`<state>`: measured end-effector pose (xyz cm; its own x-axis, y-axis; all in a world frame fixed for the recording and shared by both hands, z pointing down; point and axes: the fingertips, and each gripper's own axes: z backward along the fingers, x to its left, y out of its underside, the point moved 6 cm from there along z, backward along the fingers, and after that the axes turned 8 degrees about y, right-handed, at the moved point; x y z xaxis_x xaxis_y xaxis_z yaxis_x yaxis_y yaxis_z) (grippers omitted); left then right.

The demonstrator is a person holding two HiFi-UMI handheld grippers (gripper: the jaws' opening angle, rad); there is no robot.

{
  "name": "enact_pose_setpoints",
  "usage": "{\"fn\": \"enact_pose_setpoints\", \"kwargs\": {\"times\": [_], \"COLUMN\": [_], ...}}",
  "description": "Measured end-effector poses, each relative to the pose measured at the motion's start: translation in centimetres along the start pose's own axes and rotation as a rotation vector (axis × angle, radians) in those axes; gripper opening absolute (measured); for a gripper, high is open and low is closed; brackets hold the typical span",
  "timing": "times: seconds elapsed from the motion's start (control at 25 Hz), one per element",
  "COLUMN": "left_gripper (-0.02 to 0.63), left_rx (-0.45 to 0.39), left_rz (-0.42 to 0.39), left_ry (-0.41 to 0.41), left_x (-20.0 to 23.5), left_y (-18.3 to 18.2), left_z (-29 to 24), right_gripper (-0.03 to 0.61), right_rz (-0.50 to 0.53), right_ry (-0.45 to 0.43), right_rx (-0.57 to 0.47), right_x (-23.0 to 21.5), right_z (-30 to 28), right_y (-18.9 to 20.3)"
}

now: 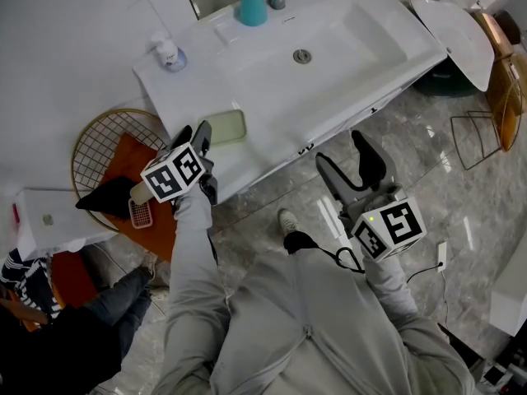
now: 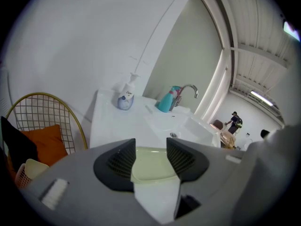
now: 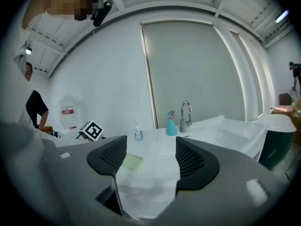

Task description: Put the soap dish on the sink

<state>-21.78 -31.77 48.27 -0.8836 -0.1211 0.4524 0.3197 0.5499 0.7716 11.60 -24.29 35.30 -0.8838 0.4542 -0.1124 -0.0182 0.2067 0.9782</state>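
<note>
Dish (image 1: 224,127) lies flat on the sink (image 1: 272,89), on the level rim near the front left corner and clear of the basin, where it should sit stable. Left gripper (image 1: 193,137) stands at the dish's near edge with jaws wide; the pads appear clear of it, which reads as a release. Right gripper (image 1: 342,151) is also wide and empty, held off the sink front over the floor, out of the way. Placement appears complete.
</note>
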Motion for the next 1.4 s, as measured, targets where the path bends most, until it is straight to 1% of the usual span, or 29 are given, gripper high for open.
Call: {"fn": "enact_pose_setpoints", "kwargs": {"times": [0.24, 0.36, 0.56, 0.68, 1.04, 1.24, 1.4], "left_gripper": [0.233, 0.235, 0.235, 0.235, 0.235, 0.235, 0.235], "left_rx": [-0.068, -0.119, -0.188, -0.220, -0.298, -0.322, -0.335], "left_rz": [-0.054, -0.086, -0.101, -0.126, -0.201, -0.240, -0.288], "left_ry": [0.021, 0.034, 0.051, 0.048, 0.028, 0.021, 0.007], "left_x": [-1.4, -2.4, -3.5, -4.1, -6.1, -7.1, -7.8], "left_y": [-1.6, -2.5, -3.1, -3.4, -3.2, -2.4, -1.9], "left_z": [2.6, 4.6, 8.1, 10.0, 15.2, 17.5, 19.0], "right_gripper": [0.314, 0.314, 0.314, 0.314, 0.314, 0.314, 0.314], "right_rz": [0.007, 0.012, 0.021, 0.025, 0.032, 0.036, 0.049], "right_ry": [-0.013, -0.018, -0.027, -0.034, -0.049, -0.056, -0.059], "right_rx": [-0.009, -0.015, -0.028, -0.033, -0.057, -0.072, -0.076], "right_x": [1.0, 1.5, 2.5, 3.1, 5.0, 6.0, 6.9], "right_z": [0.0, -0.1, 0.0, 0.0, 0.4, 0.6, 0.7], "right_y": [-0.3, -0.5, -0.7, -0.9, -1.2, -1.1, -1.3]}}
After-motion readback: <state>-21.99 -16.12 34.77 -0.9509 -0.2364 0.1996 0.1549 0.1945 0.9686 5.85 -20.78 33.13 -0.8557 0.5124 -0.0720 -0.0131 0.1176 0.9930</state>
